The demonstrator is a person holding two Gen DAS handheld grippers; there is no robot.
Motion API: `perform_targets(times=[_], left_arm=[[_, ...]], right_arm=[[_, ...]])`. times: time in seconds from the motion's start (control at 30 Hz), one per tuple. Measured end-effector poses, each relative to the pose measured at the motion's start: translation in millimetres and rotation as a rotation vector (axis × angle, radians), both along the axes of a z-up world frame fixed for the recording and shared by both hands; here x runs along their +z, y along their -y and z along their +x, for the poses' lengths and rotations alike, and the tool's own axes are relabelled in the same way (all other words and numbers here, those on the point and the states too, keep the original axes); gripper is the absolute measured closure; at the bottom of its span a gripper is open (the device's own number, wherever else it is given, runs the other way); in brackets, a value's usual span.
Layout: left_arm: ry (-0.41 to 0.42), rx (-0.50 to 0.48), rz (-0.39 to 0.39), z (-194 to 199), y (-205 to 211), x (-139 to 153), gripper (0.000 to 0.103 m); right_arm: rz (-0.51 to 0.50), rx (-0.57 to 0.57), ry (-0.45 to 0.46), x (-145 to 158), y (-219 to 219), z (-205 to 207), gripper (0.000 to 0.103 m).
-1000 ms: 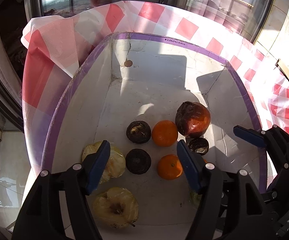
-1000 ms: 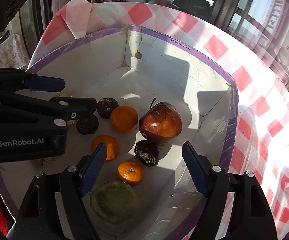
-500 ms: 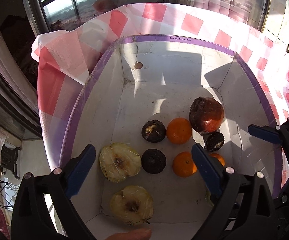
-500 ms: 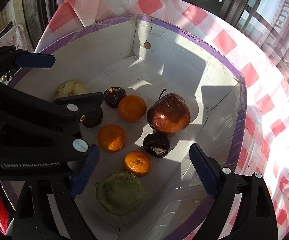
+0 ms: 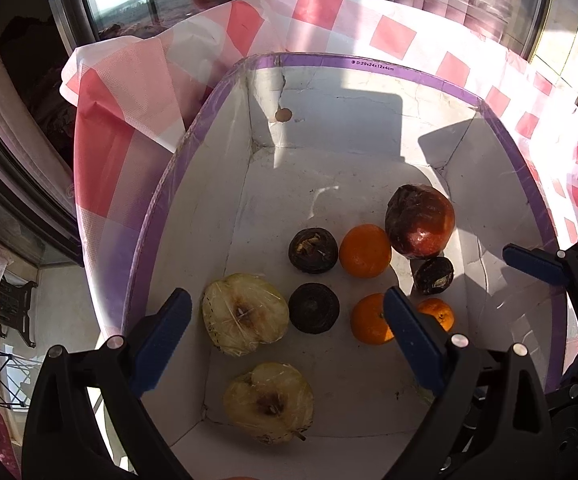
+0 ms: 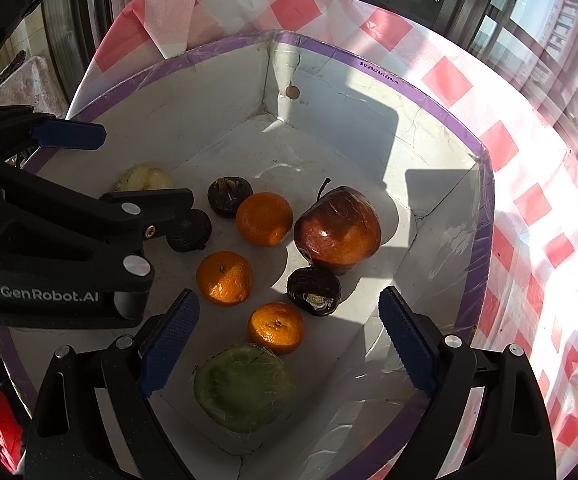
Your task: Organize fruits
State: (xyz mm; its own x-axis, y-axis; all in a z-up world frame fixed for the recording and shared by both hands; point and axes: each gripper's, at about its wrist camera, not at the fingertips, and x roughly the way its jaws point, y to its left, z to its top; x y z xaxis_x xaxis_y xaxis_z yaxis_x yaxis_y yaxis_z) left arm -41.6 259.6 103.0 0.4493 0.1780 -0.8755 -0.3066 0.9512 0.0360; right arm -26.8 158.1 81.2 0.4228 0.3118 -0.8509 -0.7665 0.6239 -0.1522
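Both tools (image 5: 285, 338) (image 6: 289, 336) hover open above fruits (image 6: 265, 219) in the box (image 5: 373, 66).

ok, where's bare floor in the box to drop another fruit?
Free: the far half of the box floor, between the back wall and the red apple. Smaller strip along the left wall beyond the apple halves. Crowded: the near middle, where oranges and dark fruits cluster.

The box (image 6: 485, 184) holds three oranges (image 6: 264, 219), three dark round fruits (image 6: 314, 290), two cut apple halves (image 5: 245, 313), one red apple (image 6: 338, 230) and one green fruit (image 6: 243, 387).
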Motion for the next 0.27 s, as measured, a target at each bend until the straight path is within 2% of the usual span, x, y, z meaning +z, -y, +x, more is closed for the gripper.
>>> perform_targets(times=[0.2, 0.27], left_arm=[[-0.015, 0.029, 0.020, 0.2, 1.5, 0.4, 0.007], [-0.014, 0.070, 0.043, -2.3, 1.5, 4.5, 0.007]], right_arm=[[0.033, 0.002, 0.001, 2.4, 2.9, -1.4, 0.015], [0.059, 0.001, 0.011, 5.1, 5.9, -3.0, 0.015]])
